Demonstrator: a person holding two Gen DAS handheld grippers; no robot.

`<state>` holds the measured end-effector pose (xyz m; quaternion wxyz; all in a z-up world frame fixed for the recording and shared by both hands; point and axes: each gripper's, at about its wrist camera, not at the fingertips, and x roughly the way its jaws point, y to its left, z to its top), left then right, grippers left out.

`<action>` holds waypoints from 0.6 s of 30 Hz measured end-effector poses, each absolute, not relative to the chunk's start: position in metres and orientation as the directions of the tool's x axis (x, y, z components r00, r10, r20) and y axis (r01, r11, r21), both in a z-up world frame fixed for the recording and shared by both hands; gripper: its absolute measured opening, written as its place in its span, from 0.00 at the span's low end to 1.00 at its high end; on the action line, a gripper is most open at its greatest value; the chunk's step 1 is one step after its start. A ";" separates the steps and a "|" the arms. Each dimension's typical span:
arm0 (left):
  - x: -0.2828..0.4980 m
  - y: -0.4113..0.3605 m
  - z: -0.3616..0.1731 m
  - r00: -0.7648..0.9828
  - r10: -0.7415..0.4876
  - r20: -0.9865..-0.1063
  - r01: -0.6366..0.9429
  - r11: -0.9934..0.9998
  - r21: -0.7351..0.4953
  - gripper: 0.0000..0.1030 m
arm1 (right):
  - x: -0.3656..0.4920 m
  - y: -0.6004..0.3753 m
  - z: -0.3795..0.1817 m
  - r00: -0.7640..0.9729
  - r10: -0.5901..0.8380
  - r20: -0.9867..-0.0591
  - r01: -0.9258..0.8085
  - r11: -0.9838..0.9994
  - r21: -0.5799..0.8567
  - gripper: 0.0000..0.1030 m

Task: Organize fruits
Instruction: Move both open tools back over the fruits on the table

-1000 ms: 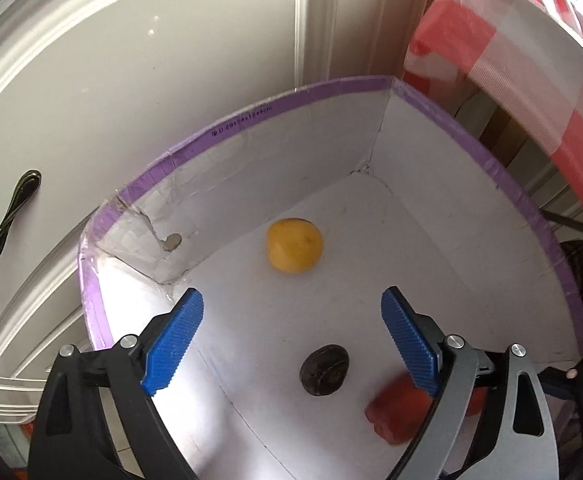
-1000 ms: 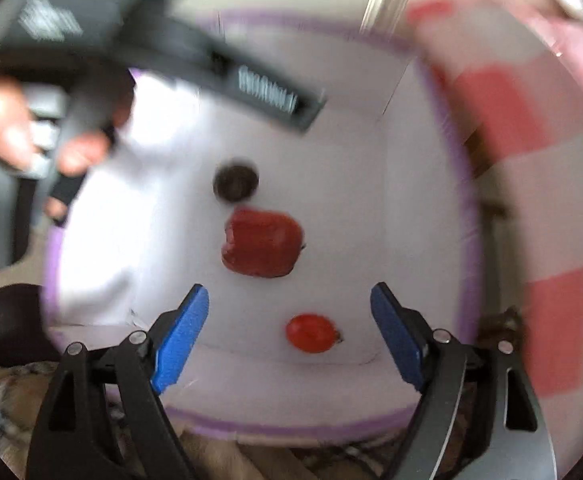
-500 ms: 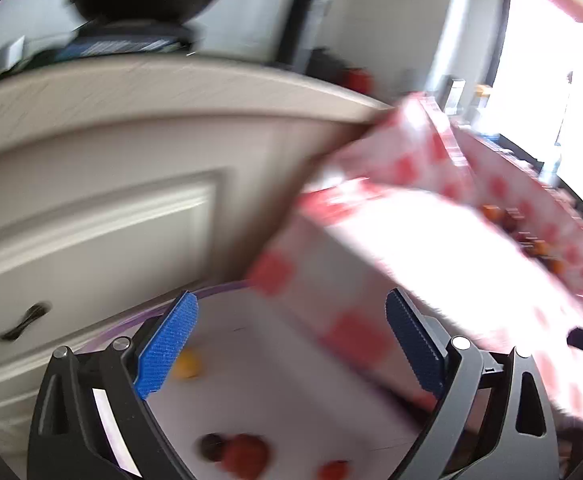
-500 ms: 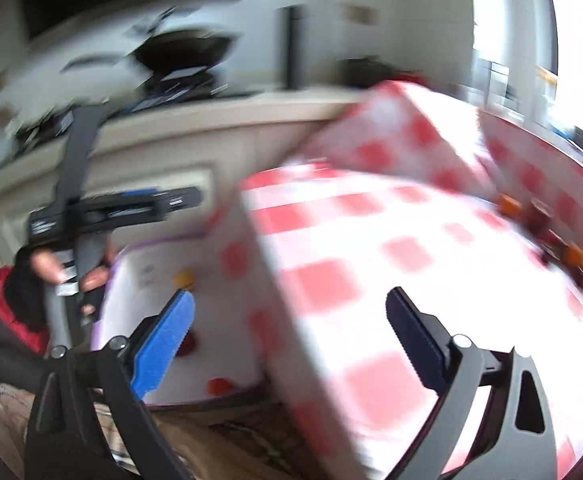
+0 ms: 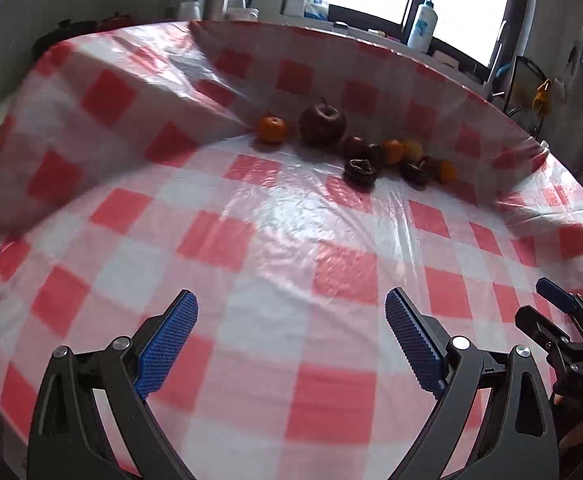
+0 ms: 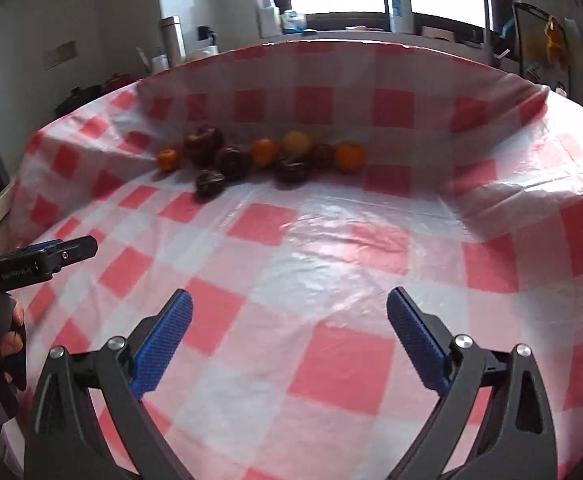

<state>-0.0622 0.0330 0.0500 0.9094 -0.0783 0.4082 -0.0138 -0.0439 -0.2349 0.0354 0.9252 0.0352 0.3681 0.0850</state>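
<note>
A kitchen counter with bottles and a bright window runs behind a table spread with a red-and-white checked plastic cloth (image 5: 275, 240), which rides up into a fold along its far edge. Against that fold, at about twelve o'clock in both wrist views, the fruits lie in a loose row: a big dark apple (image 5: 322, 123), a small orange (image 5: 272, 129) just to its nine o'clock, then dark round fruits (image 6: 290, 170) and more oranges touching one another. Both grippers hang over bare cloth, well apart from the row. The left gripper (image 5: 291, 344) has its jaws spread wide and empty; the right gripper (image 6: 289, 346) is likewise wide and empty. The likely trouble is the crowding: closing on one fruit could nudge its neighbours and send them rolling across the slick cloth, and soft fruit may bruise under a hard squeeze.
</note>
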 end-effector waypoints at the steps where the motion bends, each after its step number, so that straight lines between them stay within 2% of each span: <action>1: -0.038 0.022 0.044 0.657 -0.079 -0.750 -0.048 0.988 -0.146 0.89 | -0.036 -0.245 0.033 0.715 0.180 -0.675 -0.111 0.983 0.145 0.95; 6: 0.047 -0.009 0.019 0.671 -0.019 -0.741 -0.074 0.993 -0.093 0.89 | 0.004 -0.266 0.023 0.703 0.192 -0.685 -0.069 0.977 0.203 0.93; 8: 0.073 -0.019 0.014 0.678 -0.006 -0.735 -0.080 0.994 -0.081 0.89 | 0.017 -0.267 0.025 0.715 0.169 -0.678 -0.062 0.982 0.180 0.93; 13: 0.119 -0.040 -0.003 0.633 -0.056 -0.772 -0.046 0.993 -0.109 0.88 | 0.061 -0.268 0.020 0.696 0.157 -0.700 -0.059 0.985 0.162 0.86; 15: 0.126 -0.038 -0.006 0.625 -0.093 -0.775 -0.042 0.987 -0.153 0.88 | 0.079 -0.266 0.019 0.697 0.139 -0.704 -0.051 0.988 0.144 0.84; 18: 0.128 -0.037 -0.008 0.608 -0.098 -0.788 -0.043 0.987 -0.156 0.89 | 0.107 -0.260 0.015 0.680 0.095 -0.727 -0.025 0.994 0.106 0.78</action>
